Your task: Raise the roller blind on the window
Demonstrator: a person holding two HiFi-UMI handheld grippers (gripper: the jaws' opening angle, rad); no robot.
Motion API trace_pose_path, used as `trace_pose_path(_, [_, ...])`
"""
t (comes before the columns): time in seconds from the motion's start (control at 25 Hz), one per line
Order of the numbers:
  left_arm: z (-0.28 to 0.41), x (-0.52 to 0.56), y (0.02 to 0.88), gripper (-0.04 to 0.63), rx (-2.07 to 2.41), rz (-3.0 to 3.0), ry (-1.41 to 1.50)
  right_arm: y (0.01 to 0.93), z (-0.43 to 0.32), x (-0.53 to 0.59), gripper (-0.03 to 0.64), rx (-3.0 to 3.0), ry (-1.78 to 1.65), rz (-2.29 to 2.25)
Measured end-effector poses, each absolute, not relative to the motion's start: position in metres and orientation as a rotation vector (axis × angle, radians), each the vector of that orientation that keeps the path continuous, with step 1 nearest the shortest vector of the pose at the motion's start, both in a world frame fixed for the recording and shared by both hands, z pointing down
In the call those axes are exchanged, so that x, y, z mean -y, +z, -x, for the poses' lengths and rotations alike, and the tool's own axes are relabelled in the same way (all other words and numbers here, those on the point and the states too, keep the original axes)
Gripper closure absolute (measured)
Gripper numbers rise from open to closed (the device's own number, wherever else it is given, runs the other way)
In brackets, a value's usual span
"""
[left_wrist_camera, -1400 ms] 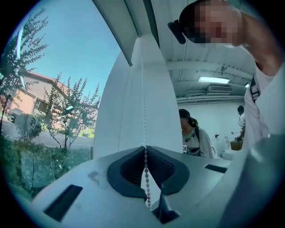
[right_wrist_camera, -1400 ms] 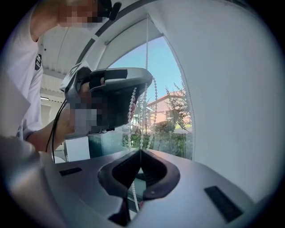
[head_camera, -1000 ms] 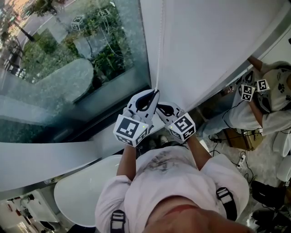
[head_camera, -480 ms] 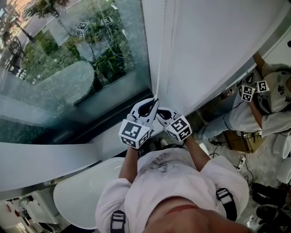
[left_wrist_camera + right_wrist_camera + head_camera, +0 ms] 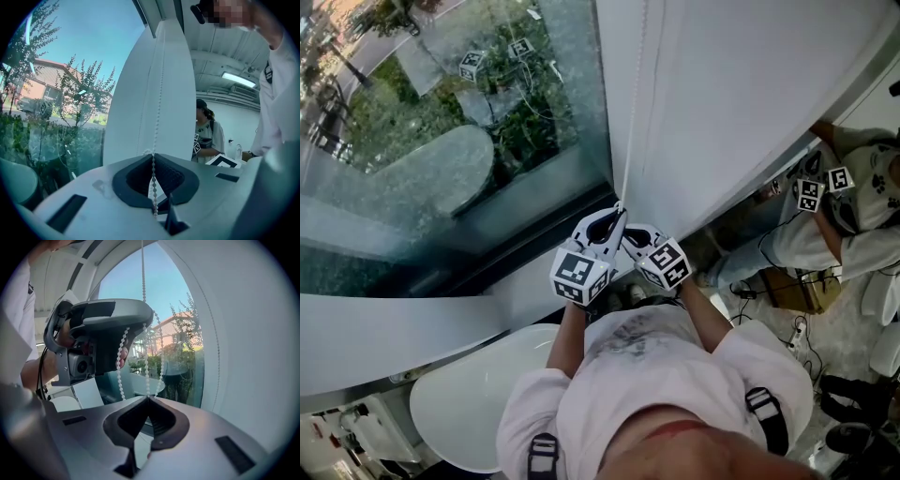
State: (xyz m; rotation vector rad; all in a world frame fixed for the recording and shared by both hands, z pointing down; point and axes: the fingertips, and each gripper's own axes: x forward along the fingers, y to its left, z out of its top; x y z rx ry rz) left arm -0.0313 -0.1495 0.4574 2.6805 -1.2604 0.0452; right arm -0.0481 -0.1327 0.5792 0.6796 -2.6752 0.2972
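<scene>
A: Entry one: left gripper [image 5: 617,212]. State?
B: Jaws are pressed together on the bead chain [image 5: 632,112]; a strand is seen running down across the pads in the left gripper view.
A: Entry two: right gripper [image 5: 625,234]?
B: Clamped likewise on the bead chain, just beside the left gripper; loose strands of beads are seen hanging next to it.
A: Entry three: roller blind [image 5: 741,84]?
B: White fabric, drawn down over the right-hand part of the window [image 5: 441,150]. The chain is stretched up near its left edge.
A: Surroundings?
B: A white round table [image 5: 469,394] is recorded below; a second person [image 5: 853,211] is noted far right.
</scene>
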Motion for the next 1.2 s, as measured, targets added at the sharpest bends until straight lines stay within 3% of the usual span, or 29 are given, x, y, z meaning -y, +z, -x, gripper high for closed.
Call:
trace_pose_path(0.44, [0.028,0.141,0.473,0.586,1.240,-2.649,0.067,0.594,0.043,0.125,0.555,2.628,0.337,-0.679])
trace_pose_path(1.2, [0.036,0.139,0.462,0.583,1.265,-2.689,0.013,0.555,0.035,0.125,0.552,2.669,0.102,-0.748])
